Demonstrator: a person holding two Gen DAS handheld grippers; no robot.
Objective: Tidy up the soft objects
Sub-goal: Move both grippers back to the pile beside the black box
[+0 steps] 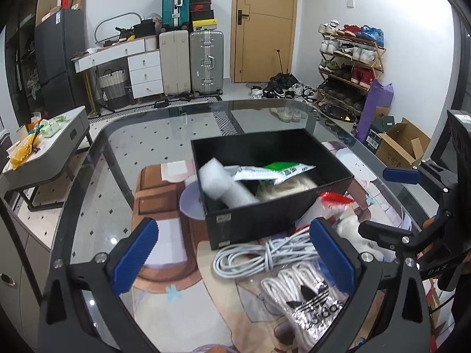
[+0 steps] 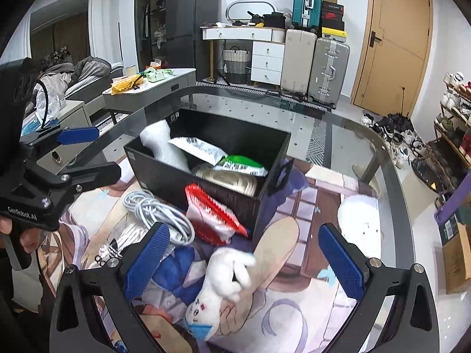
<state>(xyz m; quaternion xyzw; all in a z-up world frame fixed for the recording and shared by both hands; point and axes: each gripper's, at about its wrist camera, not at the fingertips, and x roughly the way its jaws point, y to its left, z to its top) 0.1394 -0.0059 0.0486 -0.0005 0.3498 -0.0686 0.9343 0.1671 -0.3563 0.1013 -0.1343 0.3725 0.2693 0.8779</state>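
Both the left gripper [image 1: 232,253] and right gripper [image 2: 244,259] hang released, the right above a white plush rabbit [image 2: 220,282] near the open black cardboard box [image 2: 164,173].

My left gripper [image 1: 234,256]: black plastic frame, triangular cut-outs in each arm, silver screw heads at the joints, blue ribbed pads [image 1: 136,254] on the fingers. White lettering "GenRobot.AI" along its side in the right wrist view. My right gripper [image 2: 244,259]: same black frame and silver screws, blue cross-hatched pads [image 2: 147,260]. Bare skin of my left hand [image 2: 17,236] shows on the handle.
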